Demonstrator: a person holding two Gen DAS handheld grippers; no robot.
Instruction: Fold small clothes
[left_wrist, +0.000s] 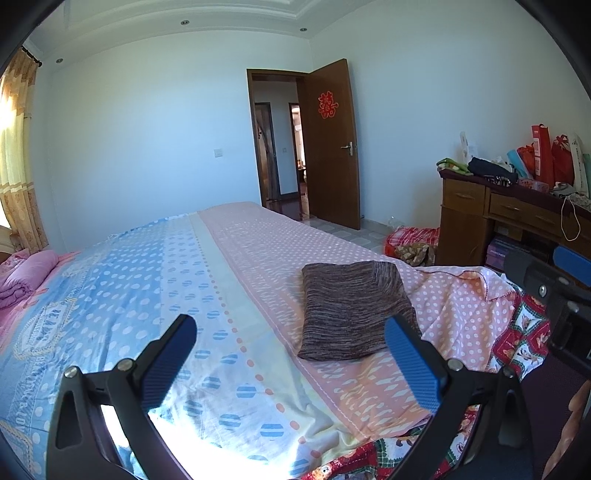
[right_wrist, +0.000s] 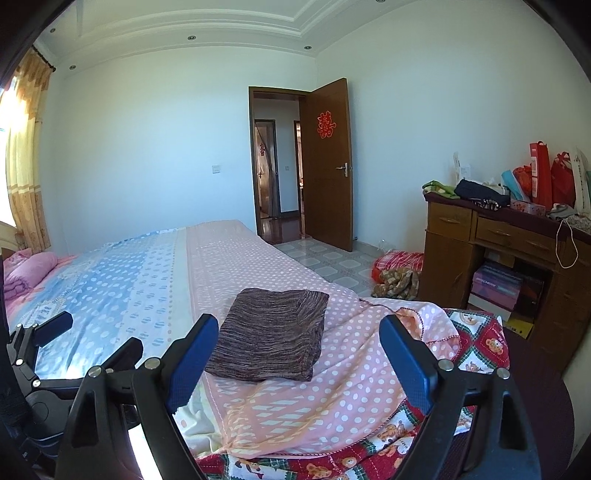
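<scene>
Lying folded into a neat rectangle, a brown-and-purple streaked knit garment (left_wrist: 354, 308) (right_wrist: 271, 334) rests on the pink polka-dot side of a bed sheet (left_wrist: 258, 258) (right_wrist: 229, 258), its creased edges squared and its surface flat. The sheet's other half is blue with white dots, and a red cartoon-print quilt (left_wrist: 524, 332) (right_wrist: 476, 343) shows beneath it at the near corner of the bed. The left tongs (left_wrist: 291, 363) hover above the sheet with blue-padded fingers spread wide, gripping nothing; the garment sits just ahead, toward their right finger. The right tongs (right_wrist: 299, 360) likewise stand wide apart and hold nothing, with the garment lying between and just beyond the fingertips. A rolled pink blanket (left_wrist: 26, 273) (right_wrist: 29, 271) lies at the far left of the bed. Against the right wall, a wooden table (left_wrist: 517, 218) (right_wrist: 517, 236) carries red gift bags (left_wrist: 550, 155) (right_wrist: 550, 177), a dark bundle and other clutter, with boxes stacked in its open lower compartment (right_wrist: 502, 288). A brown door (left_wrist: 332, 147) (right_wrist: 327, 166) bearing a red paper ornament stands open.
</scene>
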